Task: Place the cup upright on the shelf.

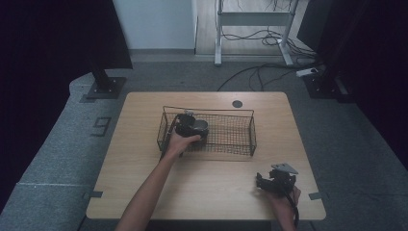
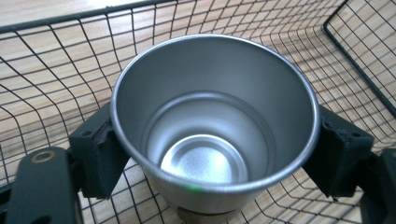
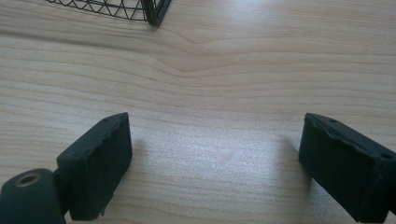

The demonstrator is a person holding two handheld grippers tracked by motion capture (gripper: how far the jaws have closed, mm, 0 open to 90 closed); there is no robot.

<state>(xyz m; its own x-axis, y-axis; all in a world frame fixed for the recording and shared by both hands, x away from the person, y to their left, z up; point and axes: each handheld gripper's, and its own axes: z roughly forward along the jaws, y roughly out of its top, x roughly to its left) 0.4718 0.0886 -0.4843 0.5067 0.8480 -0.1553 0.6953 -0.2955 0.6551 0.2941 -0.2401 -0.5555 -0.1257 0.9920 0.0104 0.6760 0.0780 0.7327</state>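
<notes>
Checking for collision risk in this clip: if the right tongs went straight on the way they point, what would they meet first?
Probably the wire basket. The right tongs stand open over bare table, with only wood grain ahead until the basket's corner at the top of the right gripper view. Depth is unclear, so they might pass just beside it.

The one mark that reads is on the grey floor mat (image 1: 72,144) left of the table (image 1: 207,192) in the high view: a dark figure (image 1: 101,126) that looks like a "9", or a "6" seen from the other side; which of the two cannot be told. The metal cup (image 2: 215,121) and wire basket (image 2: 56,70) in the left gripper view carry no lettering or brand. The bare wood in the right gripper view has no writing either.
</notes>
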